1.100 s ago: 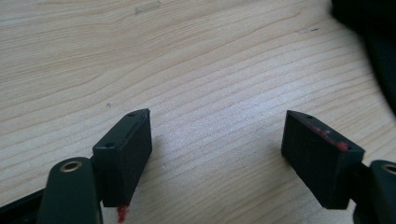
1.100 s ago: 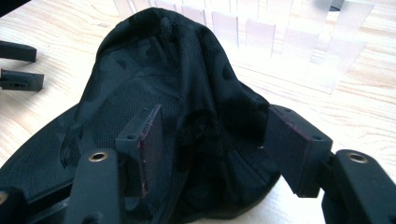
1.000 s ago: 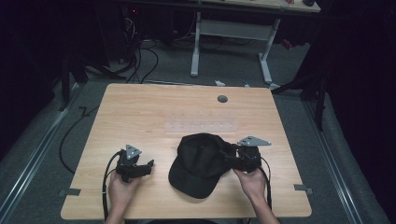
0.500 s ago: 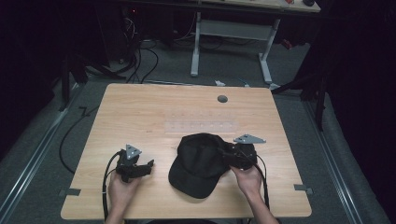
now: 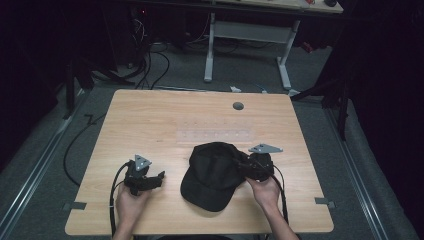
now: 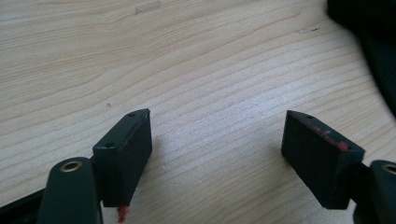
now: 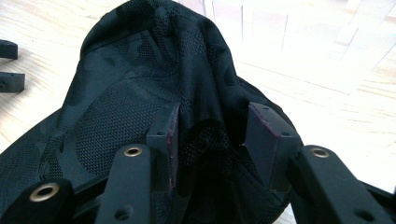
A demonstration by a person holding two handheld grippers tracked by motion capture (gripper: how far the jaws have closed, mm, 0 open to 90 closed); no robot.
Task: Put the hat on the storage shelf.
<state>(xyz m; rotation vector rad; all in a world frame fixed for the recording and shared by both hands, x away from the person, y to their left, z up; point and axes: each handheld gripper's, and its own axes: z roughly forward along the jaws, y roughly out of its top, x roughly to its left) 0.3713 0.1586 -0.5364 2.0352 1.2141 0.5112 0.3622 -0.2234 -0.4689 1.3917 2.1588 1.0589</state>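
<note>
Black mesh-and-cloth cap [image 5: 215,172] is lying on our pale wooden table [image 5: 165,115], its crumpled crown bunching between our right tongs [image 7: 212,135], which have just been closing around the fabric. Our left tongs [image 6: 217,154] are resting released, well apart from it.

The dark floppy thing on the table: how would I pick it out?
Start at the pale wooden table and look along its near edge, between the person's two hands. The black mesh fabric baseball cap lies there, its side bunched between the right gripper jaws. It is the table's one soft, cloth thing.
</note>
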